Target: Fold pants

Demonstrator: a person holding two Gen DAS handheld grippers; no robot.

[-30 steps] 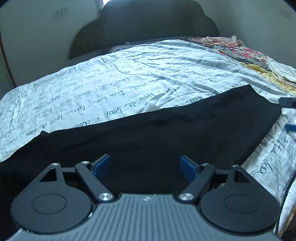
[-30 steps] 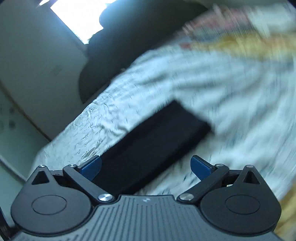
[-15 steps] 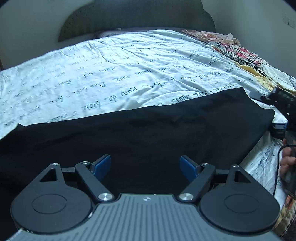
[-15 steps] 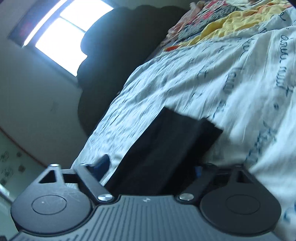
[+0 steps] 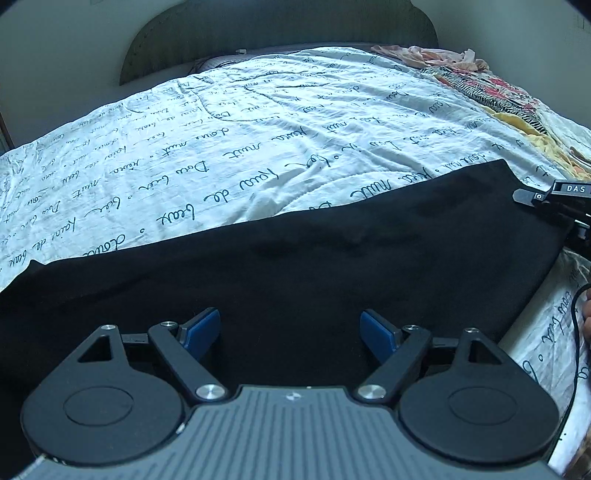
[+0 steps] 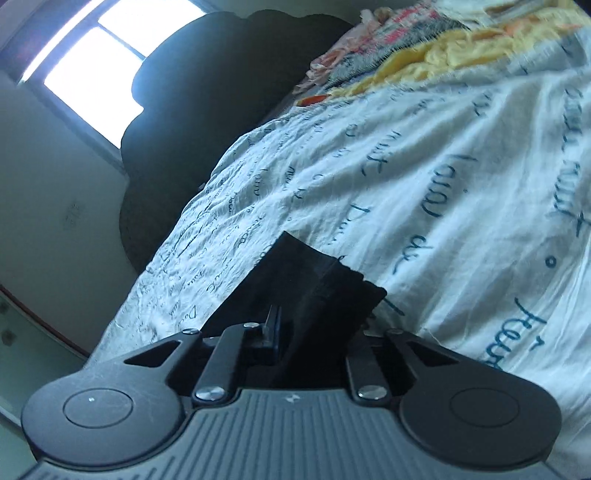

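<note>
Black pants lie flat in a long band across the near part of the bed. My left gripper is open and hovers just above the middle of the pants, blue pads apart. My right gripper is shut on the right end of the pants, whose edge stands up between the jaws. The right gripper also shows at the right edge of the left wrist view, at the pants' end.
The white bedsheet with dark script covers the bed. A dark headboard stands at the far end. A pile of colourful clothes lies at the far right. A window is behind the headboard.
My right gripper has come down onto the right end of the pants and closed on it. My left gripper stayed open and dropped slightly toward the pants.
</note>
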